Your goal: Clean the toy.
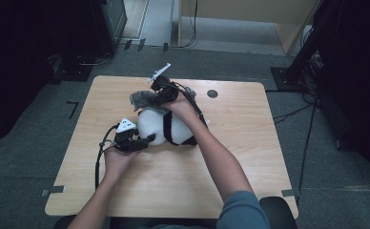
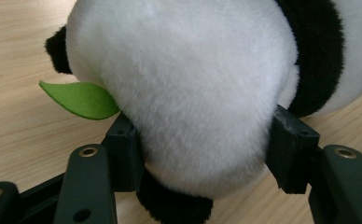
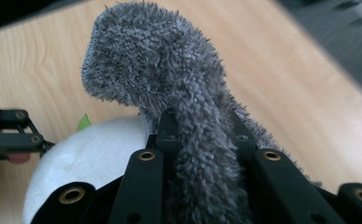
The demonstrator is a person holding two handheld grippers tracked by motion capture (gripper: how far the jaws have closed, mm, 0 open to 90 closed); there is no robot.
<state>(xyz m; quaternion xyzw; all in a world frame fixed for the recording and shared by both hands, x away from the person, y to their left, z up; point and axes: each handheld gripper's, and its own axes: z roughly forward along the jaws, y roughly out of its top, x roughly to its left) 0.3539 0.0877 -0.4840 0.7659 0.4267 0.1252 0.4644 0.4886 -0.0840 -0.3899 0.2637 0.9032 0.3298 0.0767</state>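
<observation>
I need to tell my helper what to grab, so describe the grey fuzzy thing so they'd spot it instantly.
On the wooden table, find the panda plush near the middle. At its far side, the right claw is shut on a shaggy grey cloth: the one grey fuzzy thing there, against the panda's black and white.

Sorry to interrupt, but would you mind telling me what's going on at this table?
A person is working on a plush panda with two hand-held tongs. The left tongs have their jaws pressed into the panda's white body as it lies on the table. The right tongs are shut on a fuzzy grey cloth and hold it just above the panda. A green felt leaf sticks out beside the panda.
</observation>
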